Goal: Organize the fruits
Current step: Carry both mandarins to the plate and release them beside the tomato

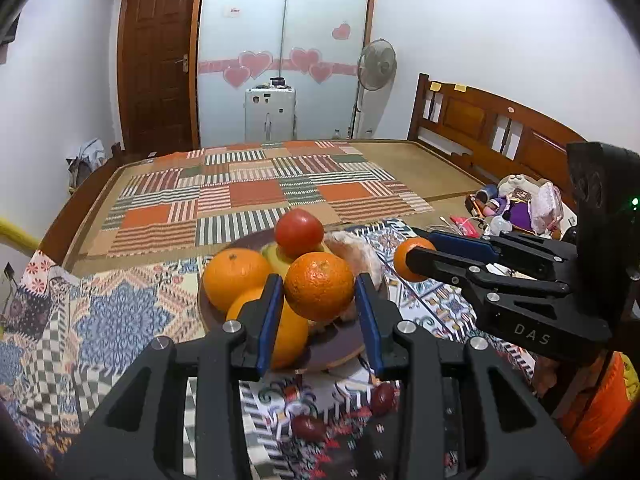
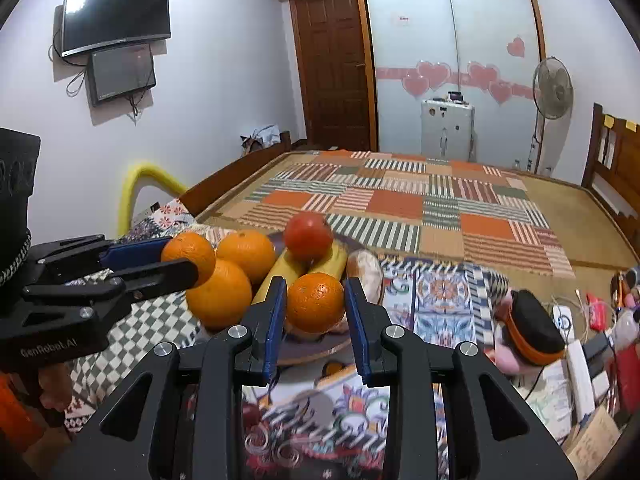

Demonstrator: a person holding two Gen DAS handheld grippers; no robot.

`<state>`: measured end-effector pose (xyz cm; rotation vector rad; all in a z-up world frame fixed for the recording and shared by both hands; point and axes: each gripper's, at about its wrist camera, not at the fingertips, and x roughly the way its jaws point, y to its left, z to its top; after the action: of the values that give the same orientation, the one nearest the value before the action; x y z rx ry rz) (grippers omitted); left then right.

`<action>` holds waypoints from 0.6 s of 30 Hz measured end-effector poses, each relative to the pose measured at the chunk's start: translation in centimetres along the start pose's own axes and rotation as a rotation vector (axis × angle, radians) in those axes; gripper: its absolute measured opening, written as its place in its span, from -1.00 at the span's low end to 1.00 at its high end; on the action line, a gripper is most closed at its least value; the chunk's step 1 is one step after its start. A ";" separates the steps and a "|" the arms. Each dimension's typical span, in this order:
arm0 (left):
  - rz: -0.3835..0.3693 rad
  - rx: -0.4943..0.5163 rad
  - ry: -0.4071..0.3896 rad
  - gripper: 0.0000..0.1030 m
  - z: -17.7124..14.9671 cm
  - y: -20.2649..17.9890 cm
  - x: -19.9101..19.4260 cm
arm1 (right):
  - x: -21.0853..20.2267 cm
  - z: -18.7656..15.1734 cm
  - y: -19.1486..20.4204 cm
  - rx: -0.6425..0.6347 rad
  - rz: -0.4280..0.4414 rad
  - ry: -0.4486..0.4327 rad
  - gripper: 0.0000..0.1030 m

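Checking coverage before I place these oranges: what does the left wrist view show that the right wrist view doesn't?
Only the left wrist view: two dark red fruits on the cloth below the plate, and the bed's headboard.

Only the right wrist view: two bananas under the tomato, wall screens, a black-and-orange cap.

Both: the plate, the tomato, loose oranges, and the left gripper and right gripper, each shut on an orange.
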<state>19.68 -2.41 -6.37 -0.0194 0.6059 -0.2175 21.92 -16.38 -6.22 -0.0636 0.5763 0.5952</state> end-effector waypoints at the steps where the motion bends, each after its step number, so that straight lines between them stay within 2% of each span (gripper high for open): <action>1: 0.004 0.001 -0.001 -0.29 0.2 0.1 0.3 | 0.2 0.2 -0.1 -0.001 -0.001 -0.003 -0.47; 8: 0.011 0.009 -0.004 -0.29 1.5 0.9 2.0 | 1.6 1.1 -0.3 -0.027 -0.010 -0.009 -0.47; 18: 0.011 0.013 0.040 -0.29 1.7 1.7 4.9 | 4.3 0.6 -0.4 -0.056 -0.024 0.046 -0.47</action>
<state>24.85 -1.86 -7.88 0.0012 0.6439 -0.2118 25.37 -14.36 -8.03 -0.1370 0.6031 0.5879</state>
